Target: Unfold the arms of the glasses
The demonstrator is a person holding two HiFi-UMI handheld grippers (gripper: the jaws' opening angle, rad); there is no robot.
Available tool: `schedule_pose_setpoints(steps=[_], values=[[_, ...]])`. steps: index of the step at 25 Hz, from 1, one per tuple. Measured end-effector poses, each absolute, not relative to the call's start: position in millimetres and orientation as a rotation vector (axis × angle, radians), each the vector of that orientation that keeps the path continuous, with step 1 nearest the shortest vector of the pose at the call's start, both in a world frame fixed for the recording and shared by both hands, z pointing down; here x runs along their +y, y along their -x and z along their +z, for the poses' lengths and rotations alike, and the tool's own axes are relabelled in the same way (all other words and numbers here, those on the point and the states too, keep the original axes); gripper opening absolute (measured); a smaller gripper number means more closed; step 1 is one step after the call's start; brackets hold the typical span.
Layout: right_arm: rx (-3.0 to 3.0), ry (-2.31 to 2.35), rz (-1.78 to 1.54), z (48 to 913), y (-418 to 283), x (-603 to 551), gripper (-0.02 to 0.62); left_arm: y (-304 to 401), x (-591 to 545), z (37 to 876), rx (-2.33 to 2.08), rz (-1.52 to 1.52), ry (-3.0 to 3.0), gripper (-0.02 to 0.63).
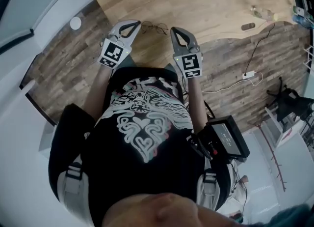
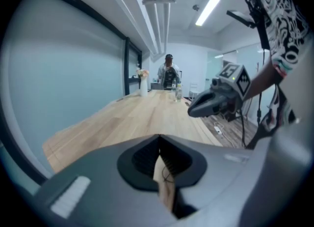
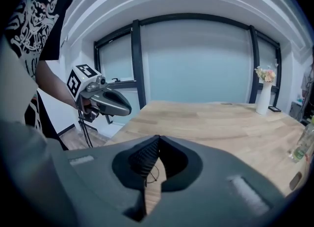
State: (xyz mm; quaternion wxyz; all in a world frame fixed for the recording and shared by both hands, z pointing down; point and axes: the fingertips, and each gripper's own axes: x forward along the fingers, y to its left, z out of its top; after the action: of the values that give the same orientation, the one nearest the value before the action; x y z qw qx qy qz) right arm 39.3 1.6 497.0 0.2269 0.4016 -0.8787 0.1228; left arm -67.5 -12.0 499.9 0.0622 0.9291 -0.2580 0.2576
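Thin wire-framed glasses (image 1: 154, 27) lie on the light wooden table (image 1: 196, 0) near its front edge, between my two grippers; how their arms lie I cannot tell. My left gripper (image 1: 137, 23) hovers just left of them, jaws shut with nothing held. My right gripper (image 1: 172, 29) is just right of them, also shut and empty. In the left gripper view the glasses (image 2: 169, 176) show through the gap behind the closed tips, and the right gripper (image 2: 216, 100) is ahead. The right gripper view shows the glasses (image 3: 153, 174) the same way, with the left gripper (image 3: 105, 102) at left.
A clear bottle (image 1: 260, 12) and a small dark object (image 1: 248, 26) sit at the table's right end. A white vase with flowers (image 3: 265, 98) stands further along. A person (image 2: 169, 73) is at the far end. A cable and white plug (image 1: 249, 74) lie on the floor.
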Motion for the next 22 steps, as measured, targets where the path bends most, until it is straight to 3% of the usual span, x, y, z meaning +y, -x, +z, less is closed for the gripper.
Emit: schedule_pose_setpoints(steps=[11, 14, 22], values=[[-2.307, -0.763, 0.130, 533, -9, 11, 0.003, 63, 24, 579, -0.382, 1.284, -2.827, -0.011], [-2.276, -0.649, 0.107, 548, 1, 21, 0.054, 59, 28, 585, -0.323, 1.324, -2.811, -0.011], [-2.234, -0.487, 0.109, 586, 16, 11, 0.057, 56, 19, 613, -0.207, 1.392, -2.805, -0.011]])
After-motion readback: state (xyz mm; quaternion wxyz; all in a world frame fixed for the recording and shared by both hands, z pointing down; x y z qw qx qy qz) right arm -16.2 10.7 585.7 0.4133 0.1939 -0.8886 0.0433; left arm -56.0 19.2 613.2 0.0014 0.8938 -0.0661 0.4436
